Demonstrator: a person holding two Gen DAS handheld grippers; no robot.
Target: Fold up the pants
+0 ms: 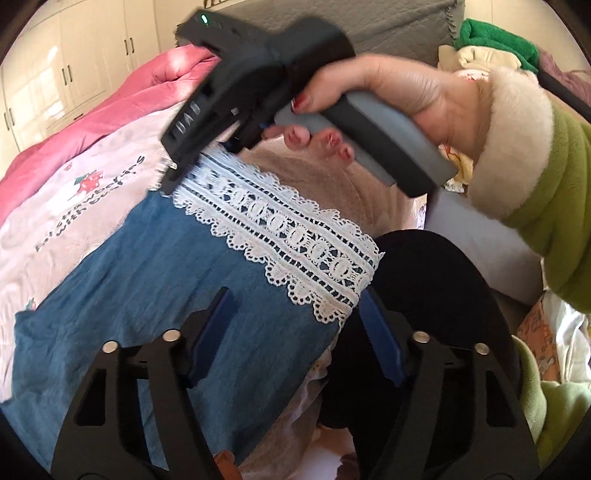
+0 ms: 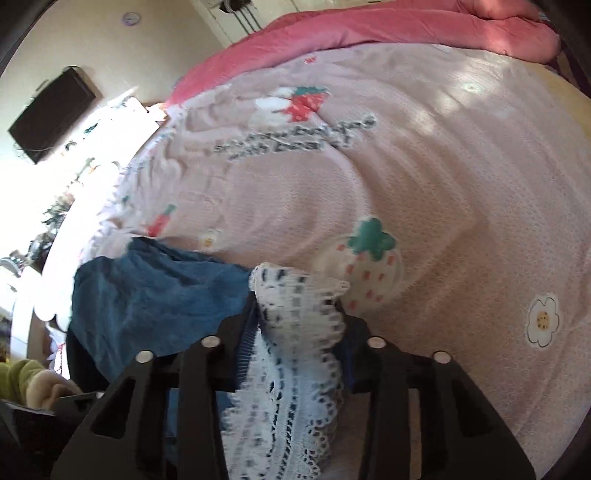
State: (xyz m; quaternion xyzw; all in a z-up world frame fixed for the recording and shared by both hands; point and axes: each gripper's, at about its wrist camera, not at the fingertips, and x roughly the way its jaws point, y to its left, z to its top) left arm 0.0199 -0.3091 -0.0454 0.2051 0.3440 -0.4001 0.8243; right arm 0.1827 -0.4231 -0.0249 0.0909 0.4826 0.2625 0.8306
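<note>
jaws of the left gripper [image 1: 295,332] stand apart, one blue pad [image 1: 214,332] hovering over the denim and the other at the right end of the lace, with nothing pinched between them. jaws of the right gripper [image 2: 295,332] are clamped on the white lace hem [image 2: 295,354], which bunches up between the pads and trails down toward the lens.

from the left wrist view, the blue pants [image 1: 155,288] lie spread on the bed, with the lace hem [image 1: 280,229] running as a band from far left to near right across the leg end. the right gripper [image 1: 184,173] comes in from the upper right, held by the right hand [image 1: 388,96] with red-painted nails, and its tip meets the far left end of the lace. the sleeve [image 1: 546,177] is green with a cream fleece cuff.

the pink bedspread [image 2: 424,177], printed with strawberries and flowers, lies under the pants. a darker pink quilt [image 2: 369,33] is bunched along the far edge of the bed. in the right wrist view the blue denim [image 2: 147,306] sits crumpled to the left of the clamped lace. a black screen [image 2: 51,114] hangs on the far left wall. white cabinets [image 1: 74,70] stand at the far left in the left wrist view.
</note>
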